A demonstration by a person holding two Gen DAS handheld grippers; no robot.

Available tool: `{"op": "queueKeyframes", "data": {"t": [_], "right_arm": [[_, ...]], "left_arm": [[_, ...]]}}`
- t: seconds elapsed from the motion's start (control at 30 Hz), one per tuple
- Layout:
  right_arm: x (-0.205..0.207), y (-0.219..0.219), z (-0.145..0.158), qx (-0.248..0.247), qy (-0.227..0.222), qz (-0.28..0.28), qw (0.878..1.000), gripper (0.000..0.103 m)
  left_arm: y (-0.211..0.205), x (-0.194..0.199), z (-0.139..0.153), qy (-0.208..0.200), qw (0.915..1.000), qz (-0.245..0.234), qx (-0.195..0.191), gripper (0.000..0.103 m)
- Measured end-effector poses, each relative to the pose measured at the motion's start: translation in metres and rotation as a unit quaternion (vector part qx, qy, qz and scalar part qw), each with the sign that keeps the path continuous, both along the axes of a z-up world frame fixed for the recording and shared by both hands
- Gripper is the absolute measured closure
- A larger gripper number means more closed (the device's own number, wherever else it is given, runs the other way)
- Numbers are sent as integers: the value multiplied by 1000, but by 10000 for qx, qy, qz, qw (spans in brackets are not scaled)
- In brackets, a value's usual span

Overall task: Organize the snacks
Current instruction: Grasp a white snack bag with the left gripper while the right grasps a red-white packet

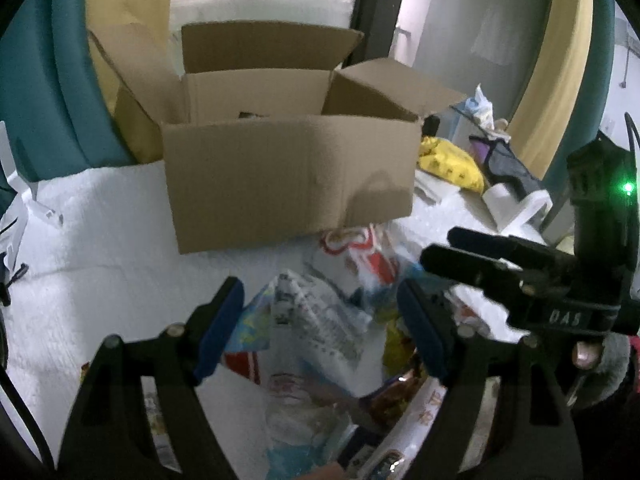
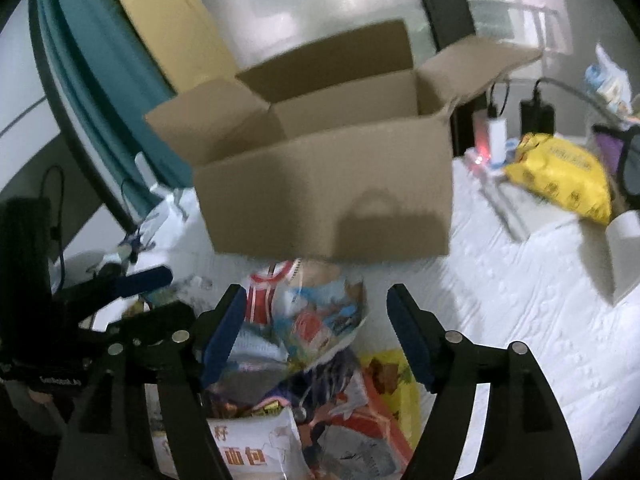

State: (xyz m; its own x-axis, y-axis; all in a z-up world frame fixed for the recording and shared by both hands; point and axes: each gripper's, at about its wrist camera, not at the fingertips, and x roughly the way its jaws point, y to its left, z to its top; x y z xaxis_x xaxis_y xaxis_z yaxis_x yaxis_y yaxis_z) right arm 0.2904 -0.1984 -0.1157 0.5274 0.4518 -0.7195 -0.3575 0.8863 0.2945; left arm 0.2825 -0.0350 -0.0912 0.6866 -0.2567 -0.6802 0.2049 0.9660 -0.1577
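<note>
An open cardboard box (image 1: pixel 288 176) (image 2: pixel 328 196) stands on white bedding, flaps up. In front of it lies a heap of snack packets (image 1: pixel 360 264) (image 2: pixel 312 320), among them a red-and-white packet and a white bag with red lettering (image 2: pixel 248 440). My left gripper (image 1: pixel 320 300) hangs over the heap, open, its blue pads apart and pressing on nothing. My right gripper (image 2: pixel 316 304) is also open above the heap, close on the left one's right side. Each shows in the other's view: the right gripper (image 1: pixel 444 252), the left gripper (image 2: pixel 160 296).
A yellow bag (image 1: pixel 452 164) (image 2: pixel 560 172) lies to the right of the box, beside a white roll (image 2: pixel 624 248) and plugged-in chargers (image 2: pixel 496 136). Teal and yellow curtains and a window stand behind. White bedding (image 2: pixel 520 300) spreads to the right.
</note>
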Motion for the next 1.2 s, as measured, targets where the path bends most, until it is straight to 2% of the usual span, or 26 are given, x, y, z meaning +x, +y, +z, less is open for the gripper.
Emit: {"op": "queueKeyframes", "data": {"t": [0.2, 0.47, 0.53, 0.6, 0.7, 0.8, 0.83, 0.9, 1.2], "right_arm": [[2, 8, -18, -80, 212, 143, 9996, 27], [12, 1, -30, -28, 452, -1, 9990, 28], [12, 1, -30, -8, 407, 10, 9992, 33], [11, 3, -30, -49, 382, 57, 9992, 52], [10, 5, -32, -137, 351, 104, 9992, 66], [8, 6, -31, -160, 293, 110, 9994, 76], [7, 7, -30, -167, 248, 103, 9995, 77], [5, 7, -26, -184, 164, 110, 9996, 80], [-3, 2, 3, -148, -145, 37, 9998, 81]], "left_arm": [[-7, 8, -19, 341, 9993, -73, 131, 23], [-9, 16, -25, 428, 9988, -224, 109, 23], [-10, 17, -26, 436, 9986, -290, 110, 23], [-11, 19, -29, 494, 9980, -368, 120, 23], [-13, 18, -32, 475, 9977, -447, 163, 25], [-12, 17, -33, 464, 9977, -465, 159, 39], [-11, 17, -33, 464, 9977, -478, 138, 42], [-9, 16, -32, 460, 9977, -492, 107, 53], [7, 1, -19, 219, 9985, -451, -220, 57]]}}
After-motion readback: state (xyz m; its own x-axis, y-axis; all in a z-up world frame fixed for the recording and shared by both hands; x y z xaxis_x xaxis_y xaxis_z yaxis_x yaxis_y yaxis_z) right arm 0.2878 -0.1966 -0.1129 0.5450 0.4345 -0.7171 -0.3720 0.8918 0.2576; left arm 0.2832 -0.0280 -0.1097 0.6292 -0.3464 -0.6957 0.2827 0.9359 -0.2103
